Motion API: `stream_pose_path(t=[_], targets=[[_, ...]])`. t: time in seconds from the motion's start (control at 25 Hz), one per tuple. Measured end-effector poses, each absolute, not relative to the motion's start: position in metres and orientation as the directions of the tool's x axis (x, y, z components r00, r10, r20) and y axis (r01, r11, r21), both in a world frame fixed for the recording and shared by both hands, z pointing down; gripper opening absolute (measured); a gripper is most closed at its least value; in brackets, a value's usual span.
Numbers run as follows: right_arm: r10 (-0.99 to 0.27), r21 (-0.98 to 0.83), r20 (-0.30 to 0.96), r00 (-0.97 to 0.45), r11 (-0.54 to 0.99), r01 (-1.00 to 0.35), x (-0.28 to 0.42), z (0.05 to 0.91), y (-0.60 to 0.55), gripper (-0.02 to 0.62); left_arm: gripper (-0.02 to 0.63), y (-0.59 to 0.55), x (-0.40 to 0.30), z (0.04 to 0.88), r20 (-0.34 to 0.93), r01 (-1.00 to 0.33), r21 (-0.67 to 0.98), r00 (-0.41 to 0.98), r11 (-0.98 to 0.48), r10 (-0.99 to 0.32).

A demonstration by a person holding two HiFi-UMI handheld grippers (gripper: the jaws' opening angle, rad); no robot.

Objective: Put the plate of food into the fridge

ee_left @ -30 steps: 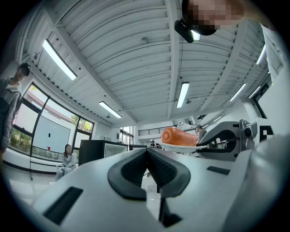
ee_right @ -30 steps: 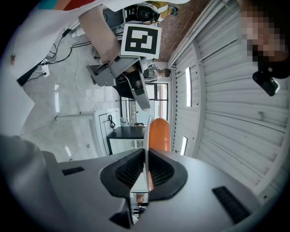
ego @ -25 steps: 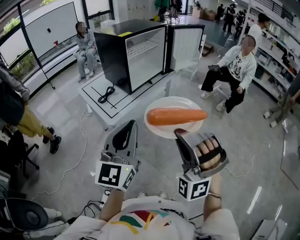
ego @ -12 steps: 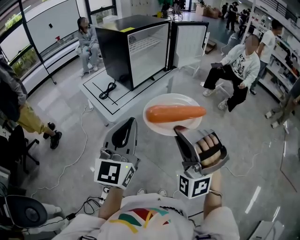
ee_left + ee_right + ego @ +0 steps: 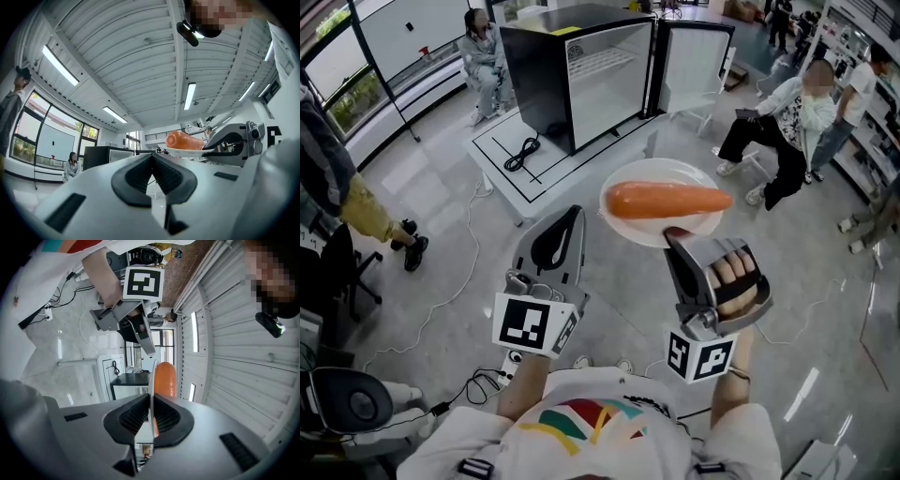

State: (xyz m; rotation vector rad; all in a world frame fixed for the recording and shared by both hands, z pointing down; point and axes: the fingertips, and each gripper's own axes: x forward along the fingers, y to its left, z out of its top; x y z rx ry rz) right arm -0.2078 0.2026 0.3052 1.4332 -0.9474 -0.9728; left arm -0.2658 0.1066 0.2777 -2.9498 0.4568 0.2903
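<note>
A white plate (image 5: 630, 226) with a long orange sausage (image 5: 667, 200) on it hangs in the air. My right gripper (image 5: 677, 233) is shut on the plate's near rim; in the right gripper view the plate edge (image 5: 152, 380) runs between the pads, with the sausage (image 5: 164, 378) beyond. My left gripper (image 5: 562, 217) is shut and empty, level with the plate's left side. Ahead, the black fridge (image 5: 542, 77) stands on a low white platform (image 5: 534, 178), its door (image 5: 692, 66) swung open to the right and its white interior (image 5: 605, 80) in sight. From the left gripper view, the plate (image 5: 187, 151) and sausage (image 5: 183, 140) sit to the right.
A black cable (image 5: 522, 155) lies on the platform beside the fridge. A person (image 5: 787, 122) sits on a chair right of the open door; another person (image 5: 485, 56) sits behind the fridge at left. Someone's leg (image 5: 366, 220) stands at the far left. Cables (image 5: 469, 281) trail over the floor.
The fridge and platform have come closer and shifted up-right in the head view. The plate and both grippers have advanced toward the fridge; the grip on the plate is unchanged.
</note>
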Motion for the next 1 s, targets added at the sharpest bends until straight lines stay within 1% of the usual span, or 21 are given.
stream_pose_path(t=[1.0], targets=[[-0.955, 0.997, -0.016, 0.295, -0.037, -0.065, -0.172, 0.327, 0.241, 0.025, 0.006, 0.143, -0.237, 0.293, -0.193, -0.374, -0.112, 0.917, -0.921, -0.349]])
